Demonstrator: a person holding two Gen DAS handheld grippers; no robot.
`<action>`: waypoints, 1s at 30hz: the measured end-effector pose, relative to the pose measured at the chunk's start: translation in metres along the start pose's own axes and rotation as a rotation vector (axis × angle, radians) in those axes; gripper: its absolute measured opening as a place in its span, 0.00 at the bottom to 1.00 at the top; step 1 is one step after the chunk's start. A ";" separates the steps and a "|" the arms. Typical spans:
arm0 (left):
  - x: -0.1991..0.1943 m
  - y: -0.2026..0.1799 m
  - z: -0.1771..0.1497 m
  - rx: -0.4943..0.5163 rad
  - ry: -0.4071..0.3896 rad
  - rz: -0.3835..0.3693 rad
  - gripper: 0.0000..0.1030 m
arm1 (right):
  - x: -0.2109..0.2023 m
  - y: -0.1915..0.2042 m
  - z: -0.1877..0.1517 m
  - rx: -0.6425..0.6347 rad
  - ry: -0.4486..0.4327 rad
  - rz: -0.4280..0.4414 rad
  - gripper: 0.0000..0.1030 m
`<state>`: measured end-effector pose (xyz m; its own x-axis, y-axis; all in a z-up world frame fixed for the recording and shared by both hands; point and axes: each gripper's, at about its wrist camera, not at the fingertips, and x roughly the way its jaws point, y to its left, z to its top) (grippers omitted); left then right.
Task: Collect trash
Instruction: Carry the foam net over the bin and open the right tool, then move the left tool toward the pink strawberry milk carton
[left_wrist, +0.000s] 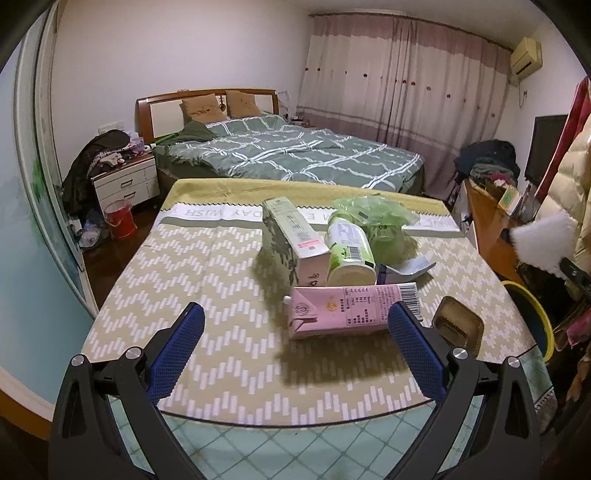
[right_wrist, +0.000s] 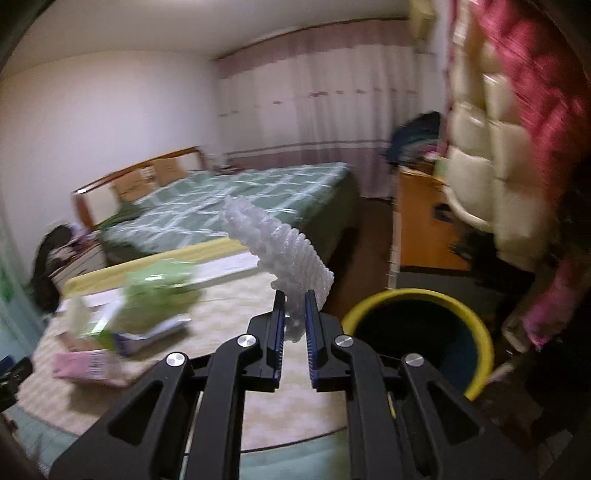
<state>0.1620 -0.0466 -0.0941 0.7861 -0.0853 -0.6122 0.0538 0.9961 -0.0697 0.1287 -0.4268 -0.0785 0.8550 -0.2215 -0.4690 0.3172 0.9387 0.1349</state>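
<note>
**Foam net held beside the bin, cartons waiting on the bench**

Blue-padded fingers of our left hand-held gripper (left_wrist: 295, 332) stand wide apart with nothing between them, hovering above the near part of the bench (left_wrist: 207, 266). Just ahead of them, nearer the right finger, a pink carton (left_wrist: 351, 310) lies on its side. Beyond the carton we see a green-and-white box (left_wrist: 295, 240) on its side, a white-and-green bottle (left_wrist: 349, 251) touching it on the right, and a crumpled green plastic bag (left_wrist: 373, 218) farthest ahead. A flattened blue-and-white wrapper (left_wrist: 406, 267) lies right of the bottle, and a small brown tray (left_wrist: 458, 325) sits just outside the right finger.

Our right hand-held gripper (right_wrist: 294, 321) is pinched narrow on a white foam net (right_wrist: 280, 251), which rises up and to the left from the fingertips. To the right of this gripper and below it, a dark bin with a yellow rim (right_wrist: 424, 295) stands beside the bench; the net is not over its opening. This view is blurred, so the trash to the left shows only as smears of green and pink. A bed (left_wrist: 295, 155) fills the room behind.
</note>
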 end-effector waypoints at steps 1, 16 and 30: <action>0.004 -0.002 0.000 0.004 0.005 0.002 0.95 | 0.005 -0.014 -0.001 0.016 0.008 -0.035 0.10; 0.039 -0.026 0.006 0.055 0.052 0.055 0.95 | 0.056 -0.100 -0.028 0.097 0.118 -0.230 0.11; 0.057 -0.035 0.011 0.078 0.066 0.084 0.95 | 0.057 -0.107 -0.026 0.118 0.130 -0.220 0.30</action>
<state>0.2119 -0.0857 -0.1179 0.7476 0.0001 -0.6641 0.0393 0.9982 0.0444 0.1323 -0.5329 -0.1427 0.7027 -0.3734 -0.6056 0.5415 0.8328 0.1147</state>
